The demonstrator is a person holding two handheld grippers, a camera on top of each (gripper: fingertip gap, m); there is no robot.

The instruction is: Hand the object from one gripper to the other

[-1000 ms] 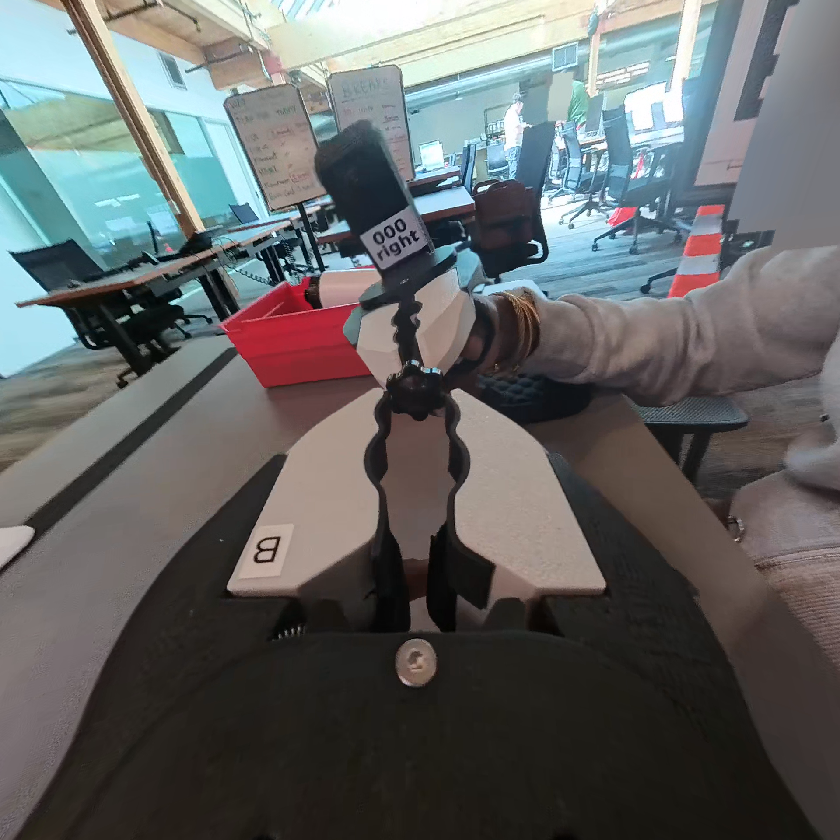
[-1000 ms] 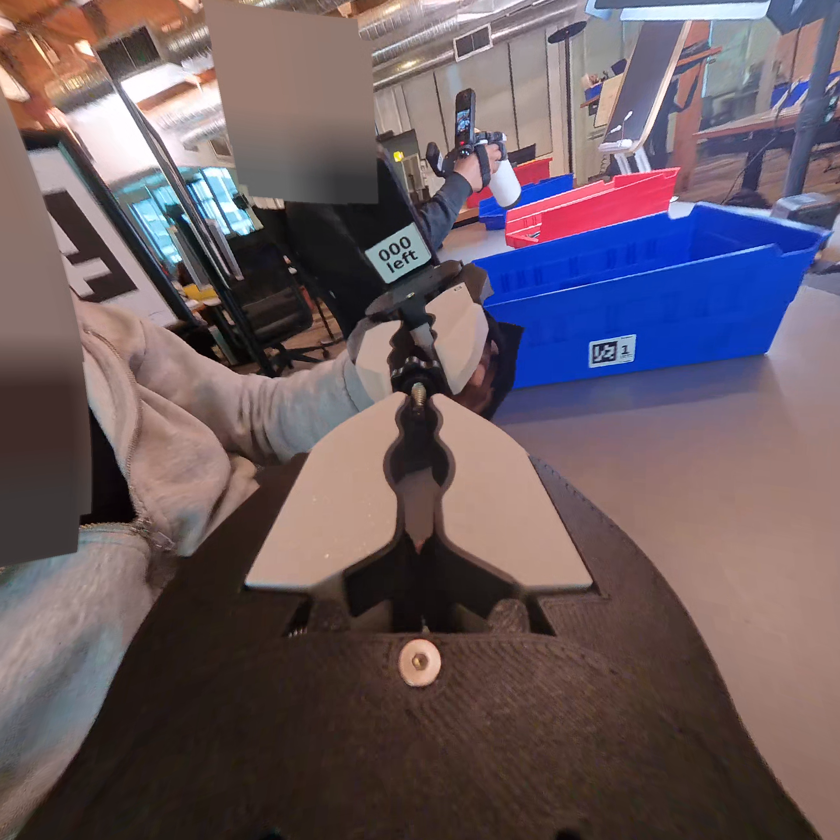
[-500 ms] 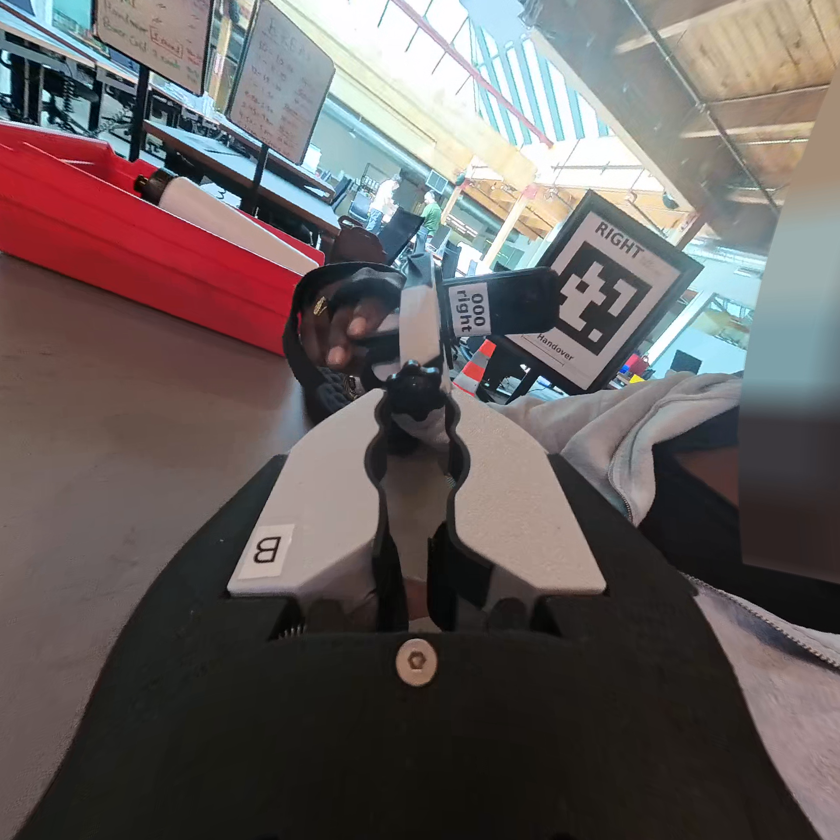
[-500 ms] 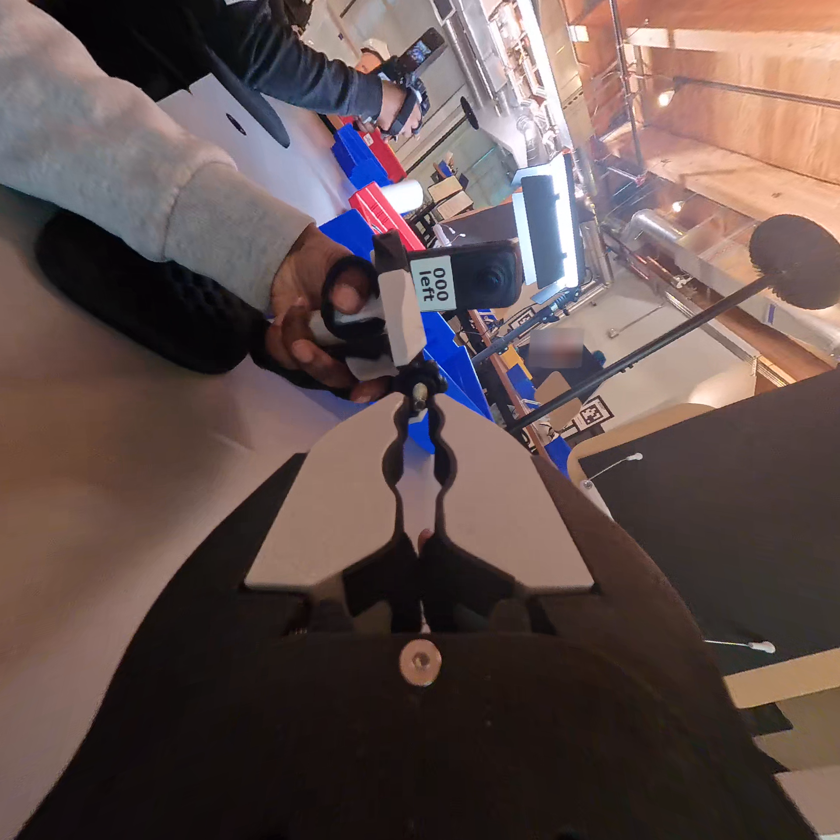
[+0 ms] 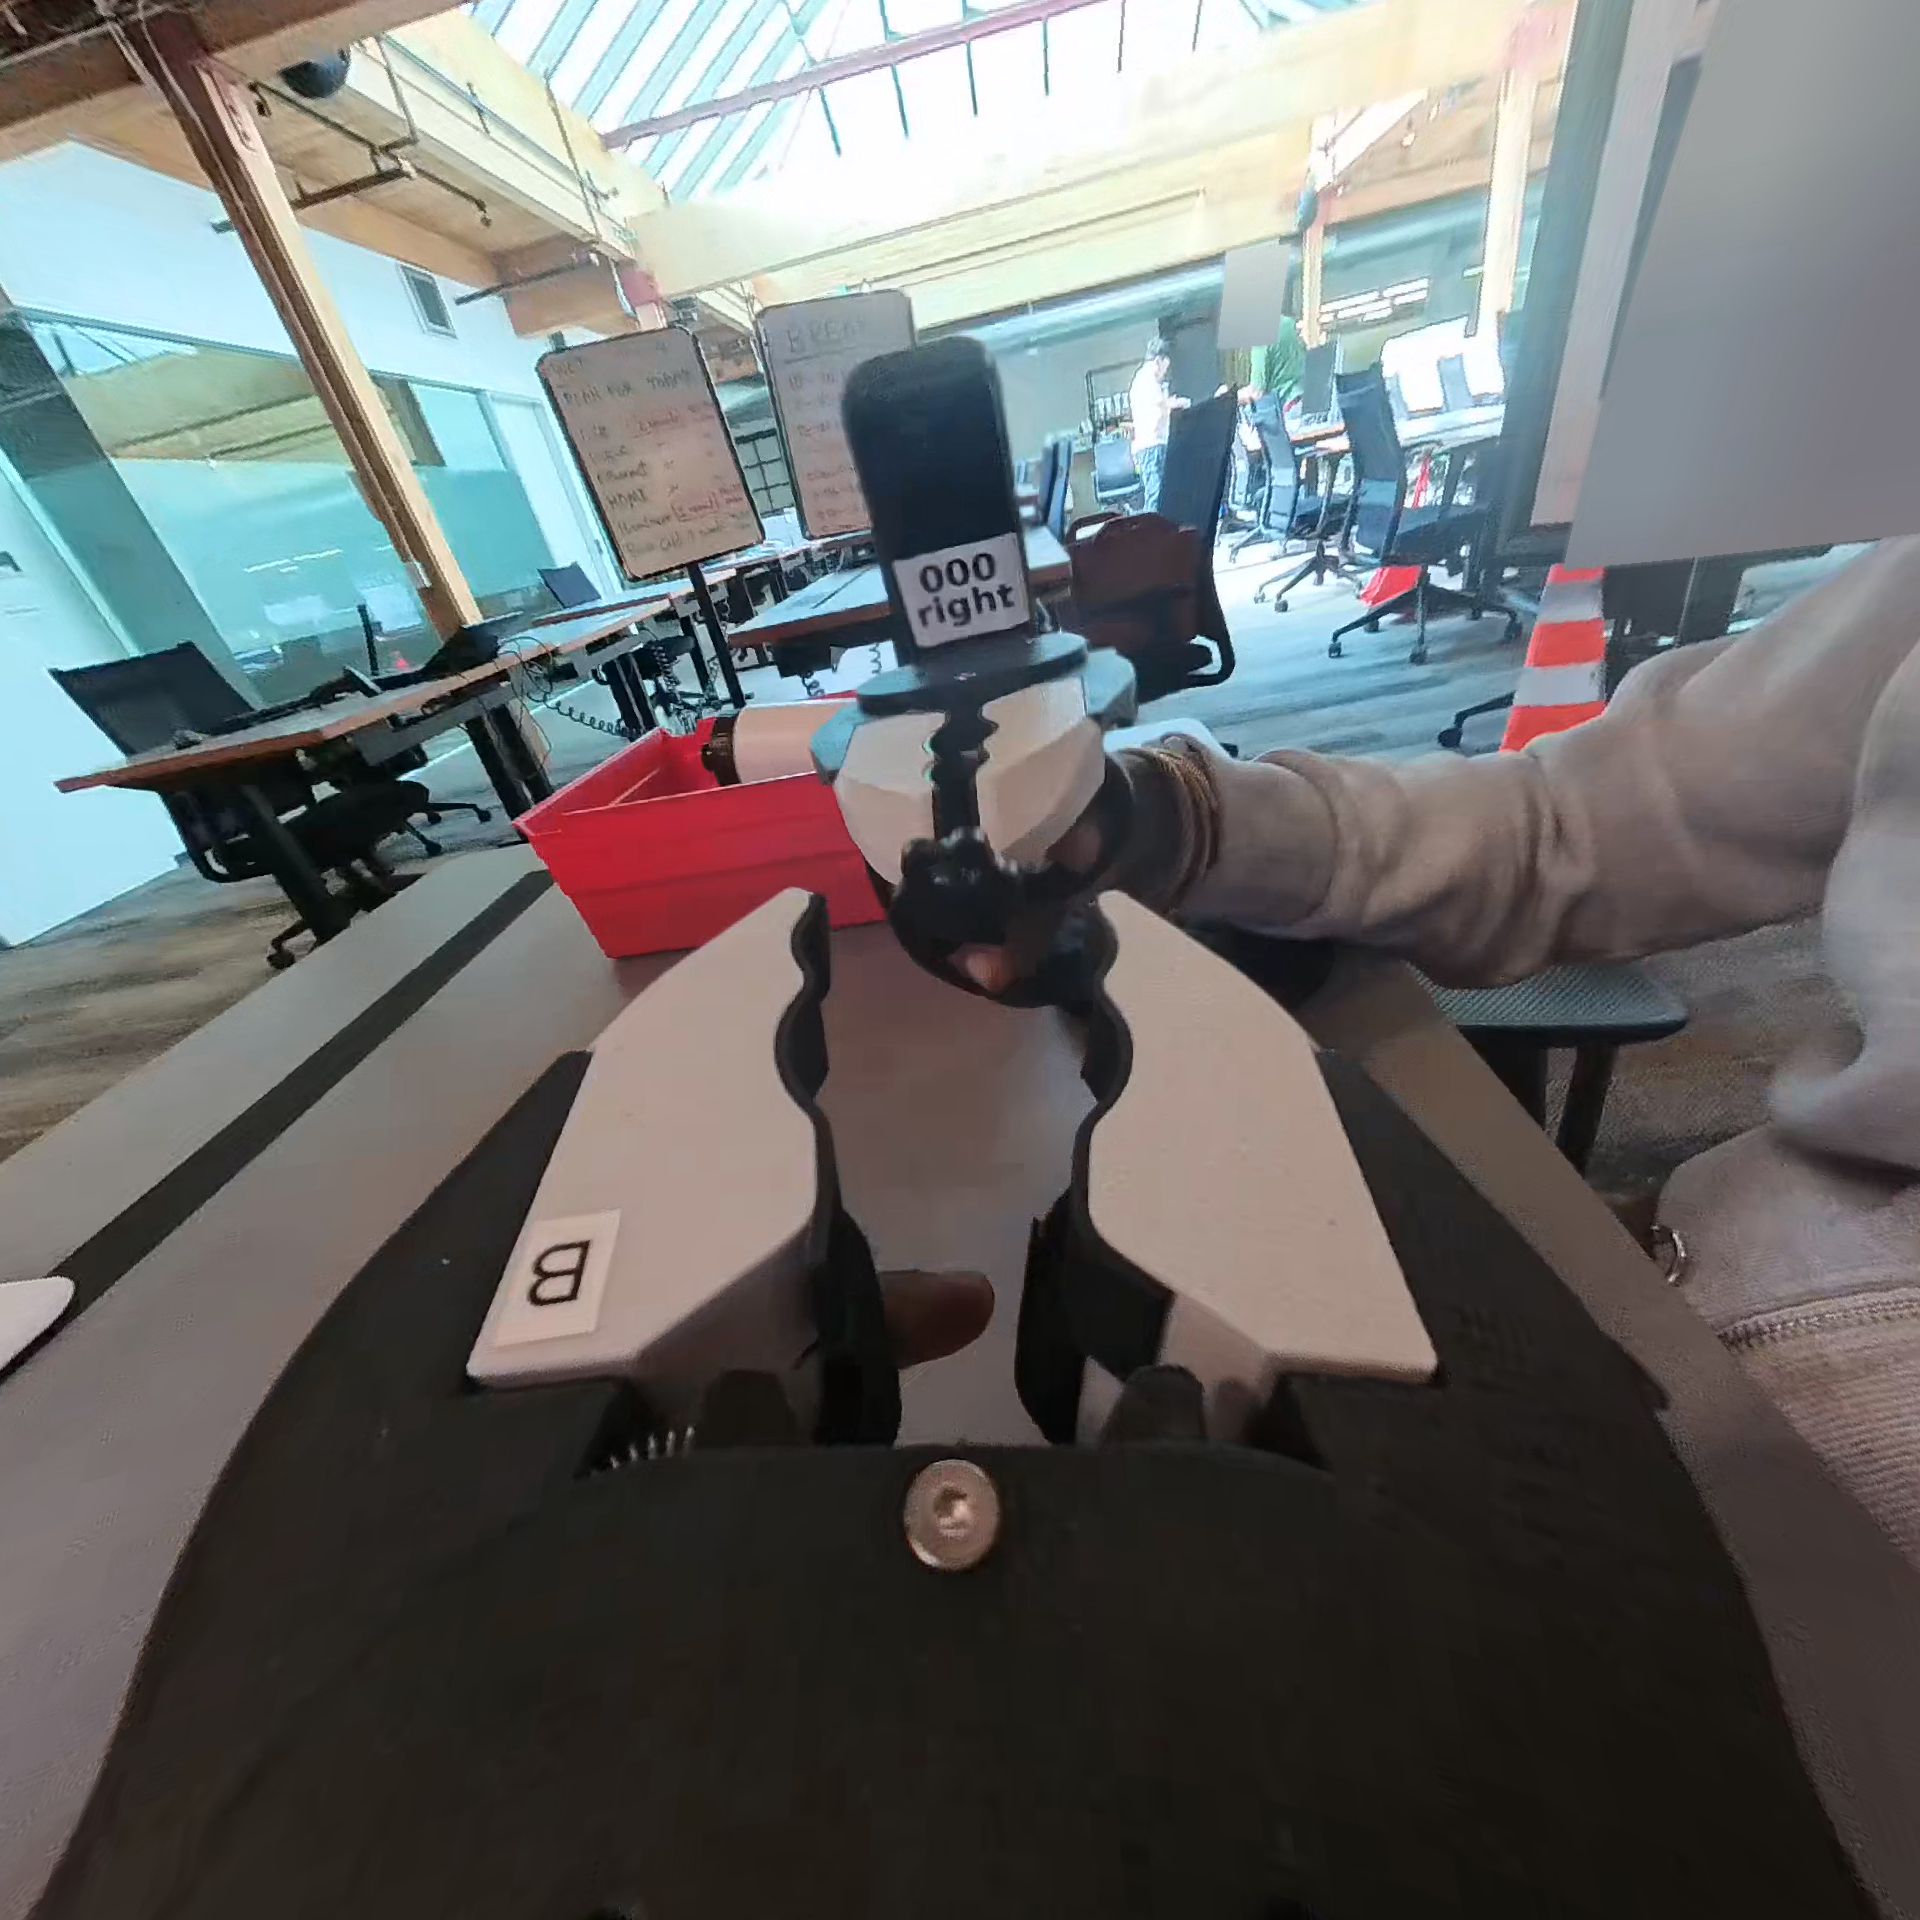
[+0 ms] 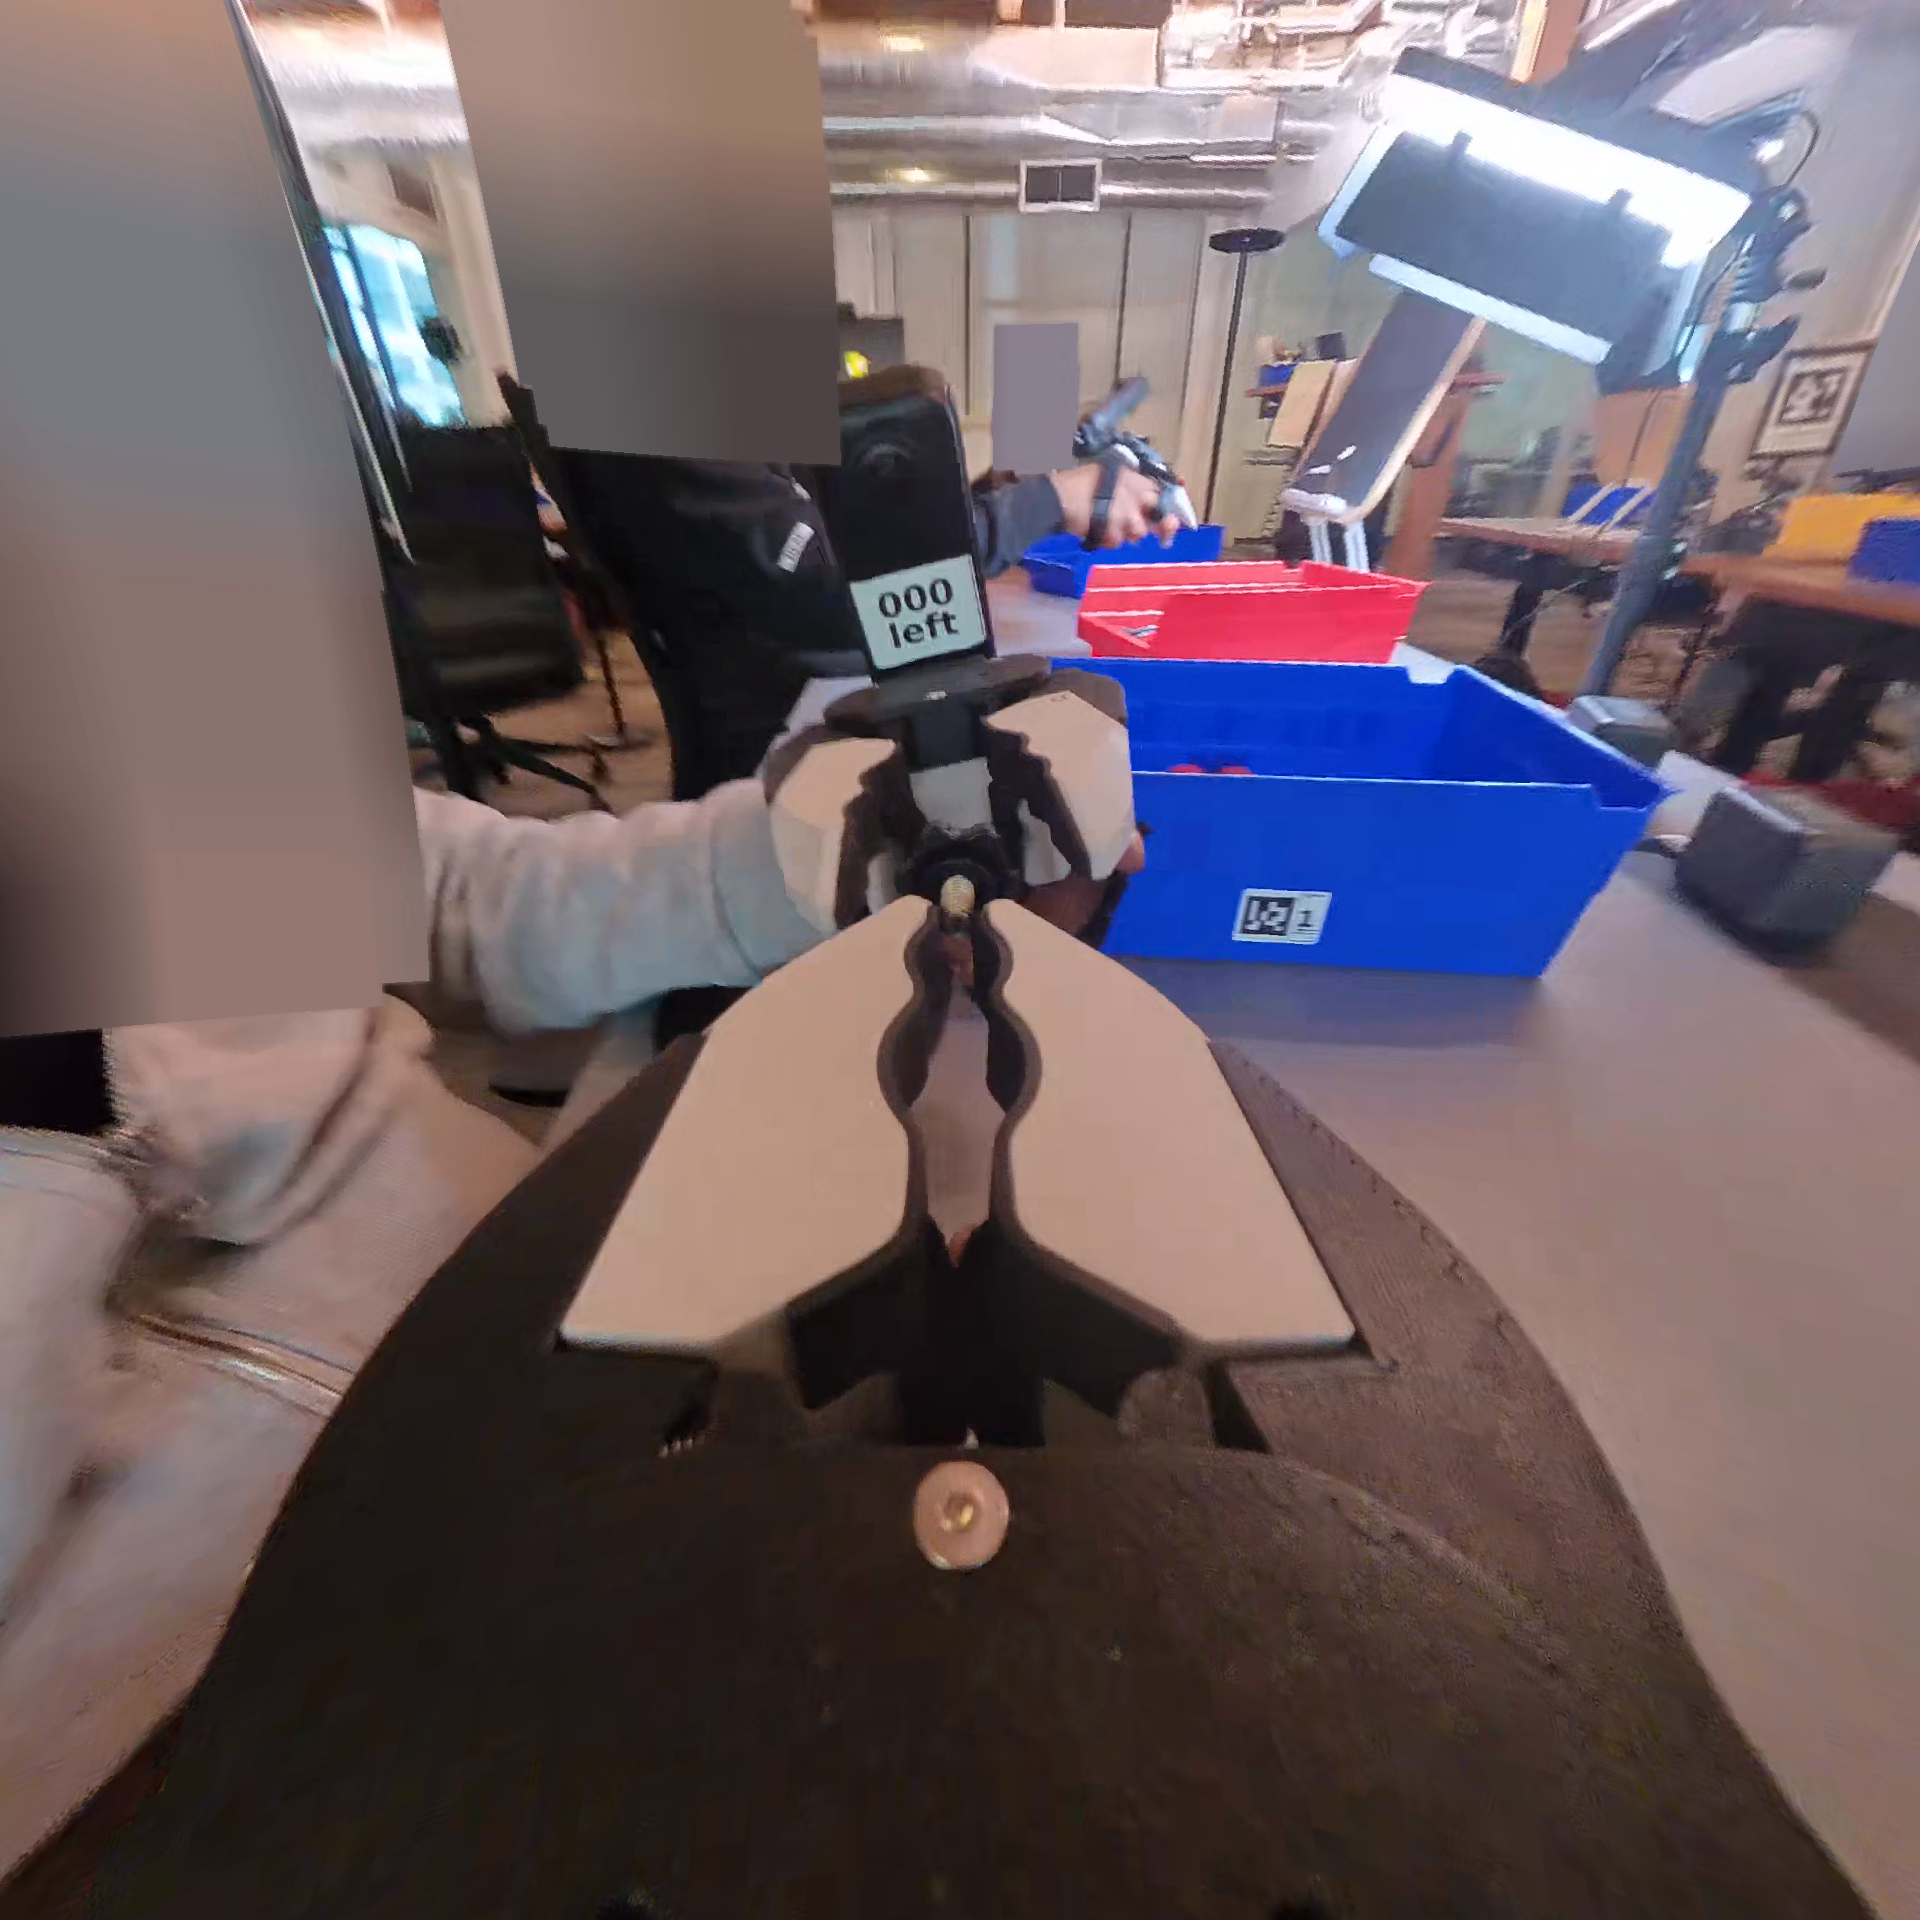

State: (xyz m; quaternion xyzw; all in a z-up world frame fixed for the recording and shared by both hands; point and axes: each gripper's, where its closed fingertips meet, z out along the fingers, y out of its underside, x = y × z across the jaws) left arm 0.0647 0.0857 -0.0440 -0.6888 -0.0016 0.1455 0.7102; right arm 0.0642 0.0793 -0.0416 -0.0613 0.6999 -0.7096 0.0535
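1. Left hand-held gripper: its two grey fingers are spread wide apart with bare table showing in the gap; nothing sits between them
2. Right hand-held gripper: fingers pressed nearly together at the tips, pinching the object, a small black knob with a brass threaded stud that points toward this camera
3. Seen from the left wrist view, the same black knob hangs at the tips of the right hand-held gripper, just beyond the left fingertips and apart from them
4. The two tools face each other nose to nose above the table; grey sleeves reach in behind each
5. Red bin stands on the table behind the right tool; a white cylinder lies in it
6. Blue bin stands on the table behind the left tool, more red bins farther back
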